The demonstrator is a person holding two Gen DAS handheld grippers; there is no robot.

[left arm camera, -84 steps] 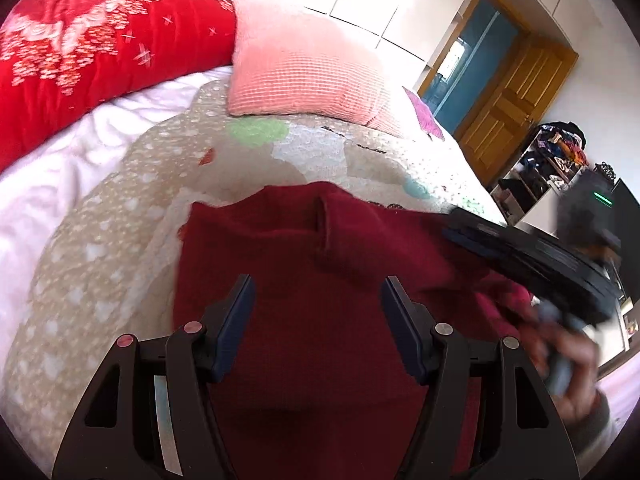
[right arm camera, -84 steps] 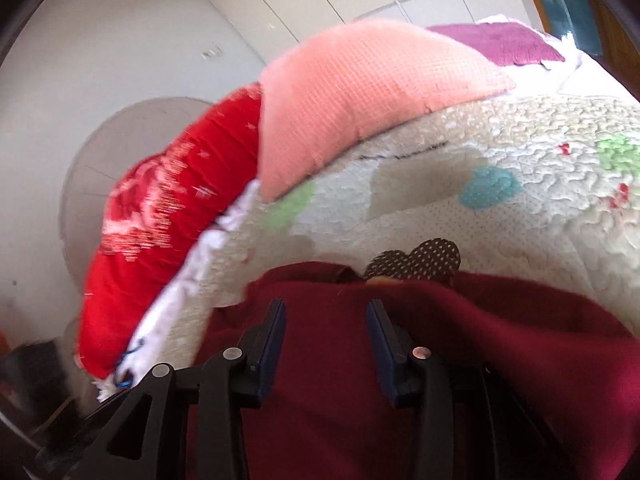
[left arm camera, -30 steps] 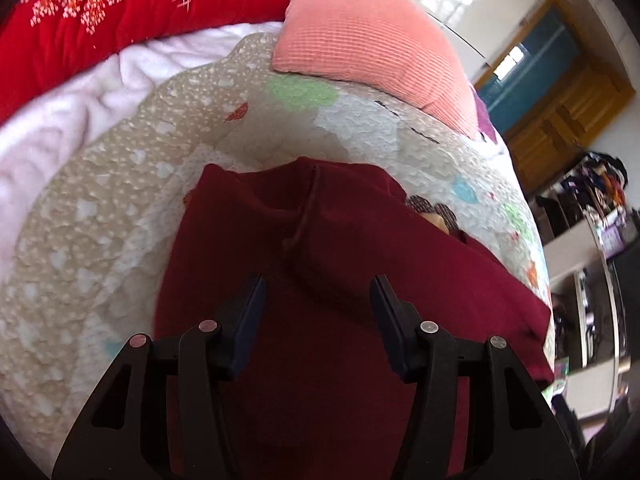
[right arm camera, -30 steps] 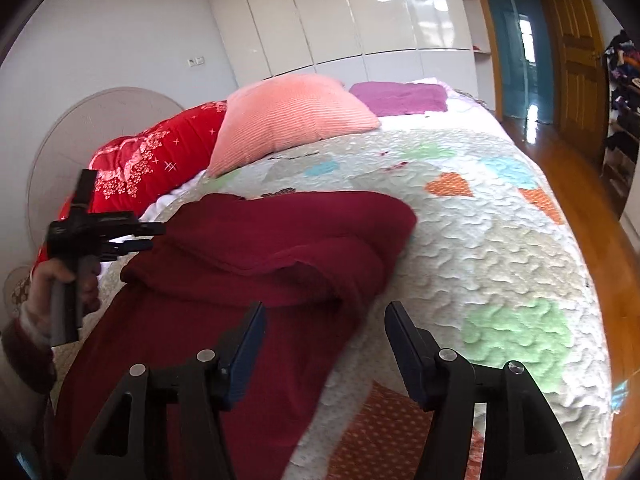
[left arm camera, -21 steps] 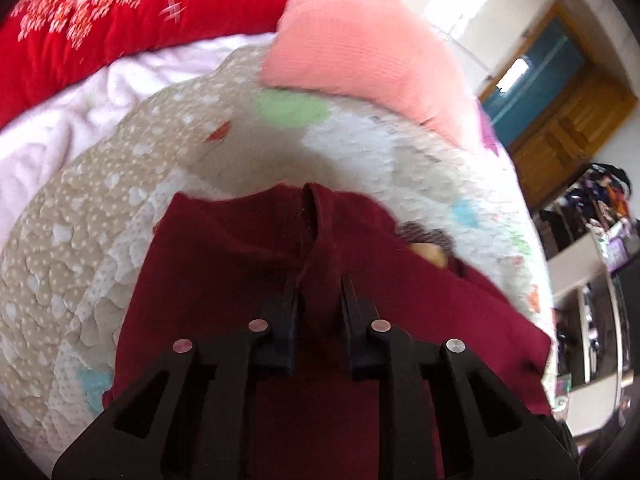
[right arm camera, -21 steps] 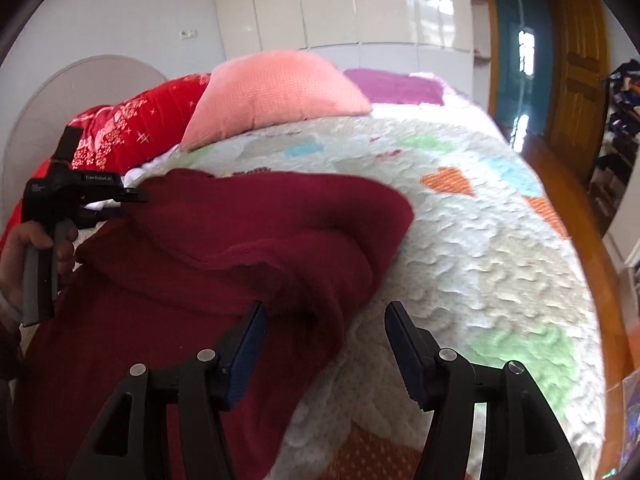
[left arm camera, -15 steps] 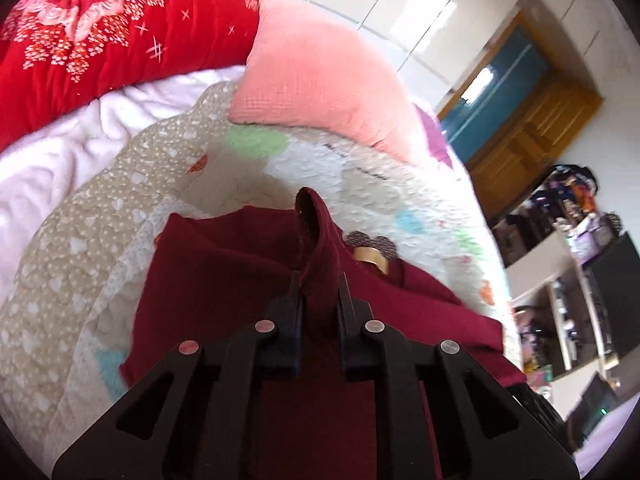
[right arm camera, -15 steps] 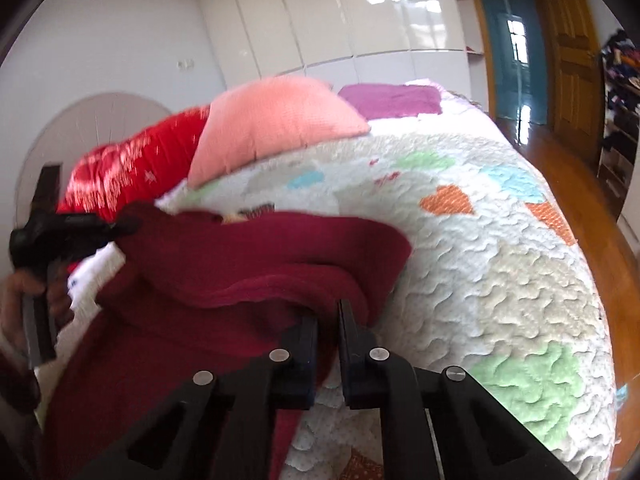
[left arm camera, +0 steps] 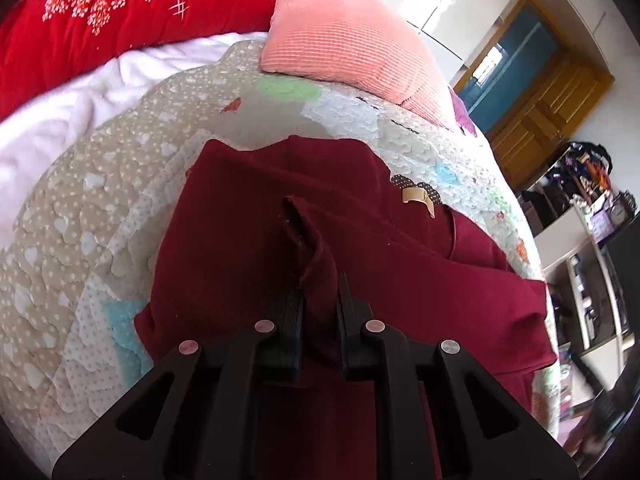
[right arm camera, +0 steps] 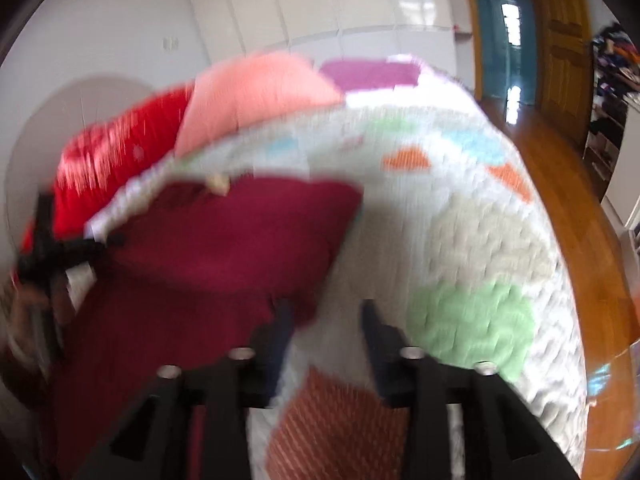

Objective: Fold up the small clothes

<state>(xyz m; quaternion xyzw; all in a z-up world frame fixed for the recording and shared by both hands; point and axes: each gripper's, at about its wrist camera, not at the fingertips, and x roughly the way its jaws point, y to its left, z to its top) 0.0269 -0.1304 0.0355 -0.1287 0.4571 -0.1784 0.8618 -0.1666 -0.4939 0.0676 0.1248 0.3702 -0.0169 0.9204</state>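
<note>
Left gripper point(left arm camera: 319, 280) is pinching a raised ridge of the dark red garment point(left arm camera: 248, 240), jaws drawn in close against the cloth on both sides, fold standing up between them and running toward 12 o'clock. Garment is lying spread on the patchwork quilt point(left arm camera: 72, 240), a tan label point(left arm camera: 416, 196) showing at about 1 o'clock from the grip. Pink pillow point(left arm camera: 344, 36) is sitting at 12 o'clock, red floral blanket point(left arm camera: 100, 12) at 10 o'clock.

Right gripper point(right arm camera: 326, 316) is hanging with its jaws standing apart, nothing between them; the garment's edge point(right arm camera: 308, 312) is lying just beside the left finger. View is motion-blurred. Left gripper point(right arm camera: 60, 252) is showing at 9 o'clock, at the garment's far side
</note>
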